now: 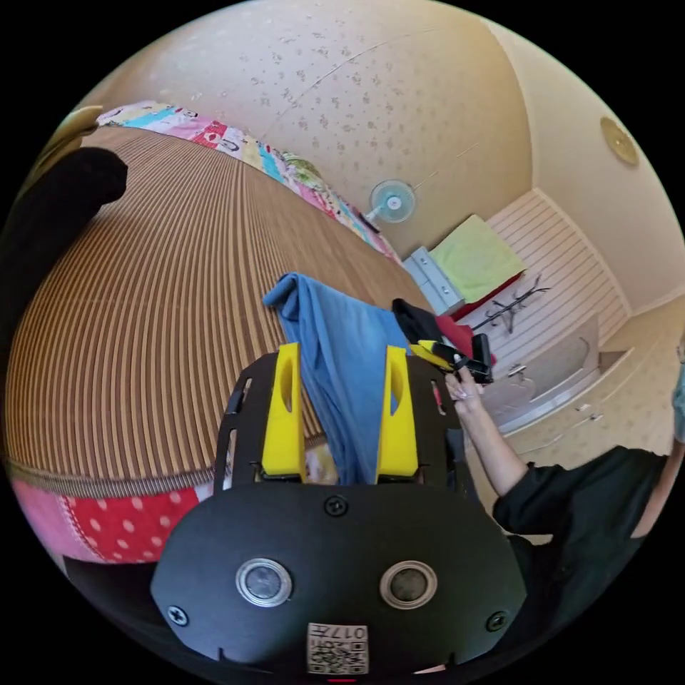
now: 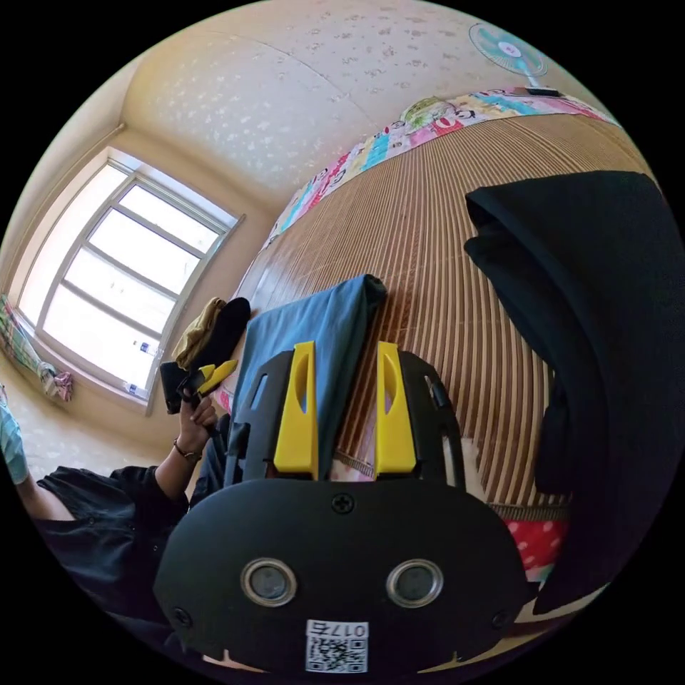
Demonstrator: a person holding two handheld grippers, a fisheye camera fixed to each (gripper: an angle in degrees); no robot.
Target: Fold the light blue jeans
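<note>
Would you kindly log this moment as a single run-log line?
item: light blue jeans on striped mat | left hand-held gripper: open, straddling jeans | right hand-held gripper: open over jeans edge | fold: unfinished

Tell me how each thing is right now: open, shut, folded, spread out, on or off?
left gripper: jaws open, jeans cloth between them, not pinched.
right gripper: jaws open, over the jeans' edge.
light blue jeans: folded long and narrow, lying on the mat.
striped mat: spread flat over the bed.
black garment: lying in a heap on the mat.
fan: running or not, cannot tell.
</note>
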